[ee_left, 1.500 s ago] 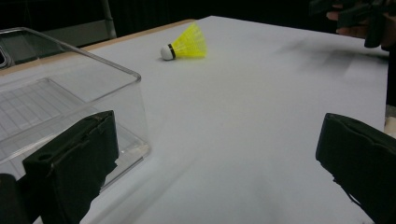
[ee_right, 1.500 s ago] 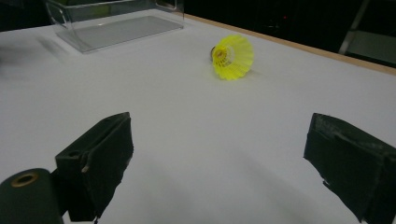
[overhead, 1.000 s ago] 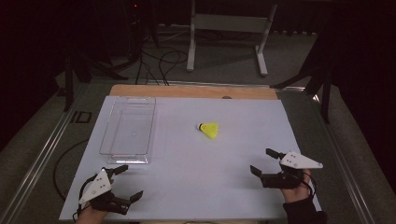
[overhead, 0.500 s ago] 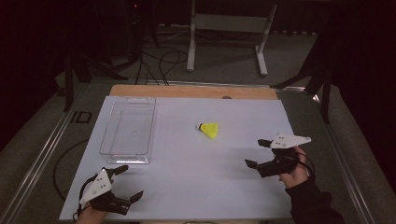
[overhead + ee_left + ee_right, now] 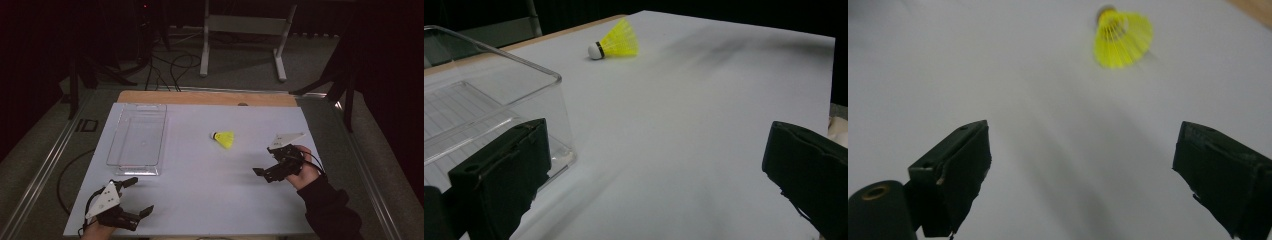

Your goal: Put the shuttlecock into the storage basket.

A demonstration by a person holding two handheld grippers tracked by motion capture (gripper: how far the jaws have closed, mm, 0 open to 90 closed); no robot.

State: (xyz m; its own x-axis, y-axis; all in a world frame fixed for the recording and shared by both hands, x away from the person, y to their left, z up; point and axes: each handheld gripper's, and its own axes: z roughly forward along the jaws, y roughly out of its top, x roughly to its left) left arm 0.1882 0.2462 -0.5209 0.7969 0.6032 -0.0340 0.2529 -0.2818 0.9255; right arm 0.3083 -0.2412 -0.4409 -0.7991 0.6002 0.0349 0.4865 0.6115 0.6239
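Right hand-held gripper has advanced, jaws wide apart, toward the yellow shuttlecock: featherlight, crushable skirt, so pinch the cork nose.

- The left gripper sits low at the near left, held in a hand that enters from the bottom edge, with its fingers spread wide apart and nothing between them.
- The right gripper is raised at the right, its fingers parted wide and empty.
- A dark sleeve covers the right forearm, which angles inward from the bottom right.
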